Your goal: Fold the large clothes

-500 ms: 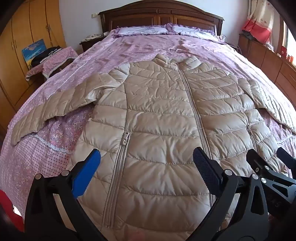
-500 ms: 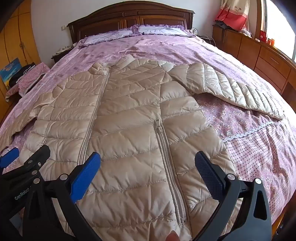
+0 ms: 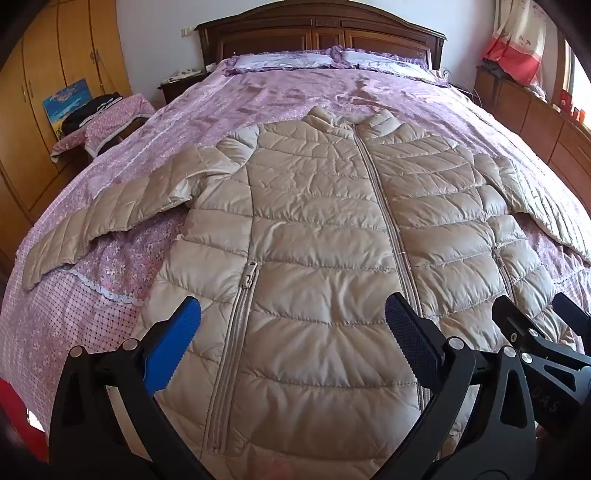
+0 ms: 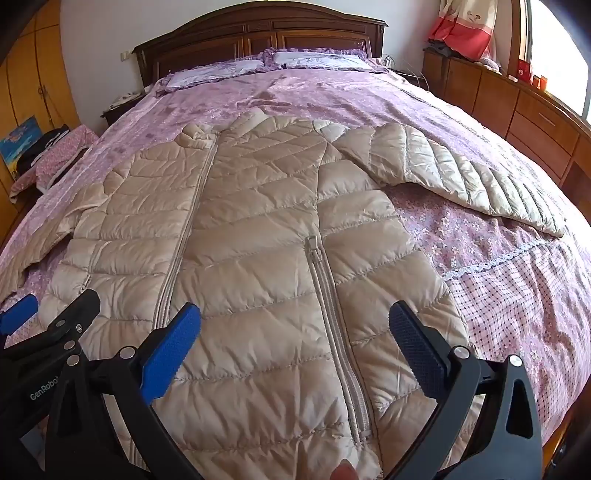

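Jacket [image 3: 314, 240] flat on bed [image 3: 295, 92], zipped, sleeves out; no fold yet; both tools [image 3: 293, 325] [image 4: 295, 325] apart w/ nothing gripped

Daylight from window [image 4: 554, 55] at right edge — blown out to white there. Room evenly bright, soft sheen on jacket [image 3: 314, 258] quilting, shadows faint. Strong fisheye bulge — dark vignette in corners. Focus sharp, no motion blur.

Purple floral bedspread [image 3: 295, 92], two pillows [image 3: 280, 61], dark wooden headboard [image 3: 317, 29], wardrobe [image 3: 55, 55].
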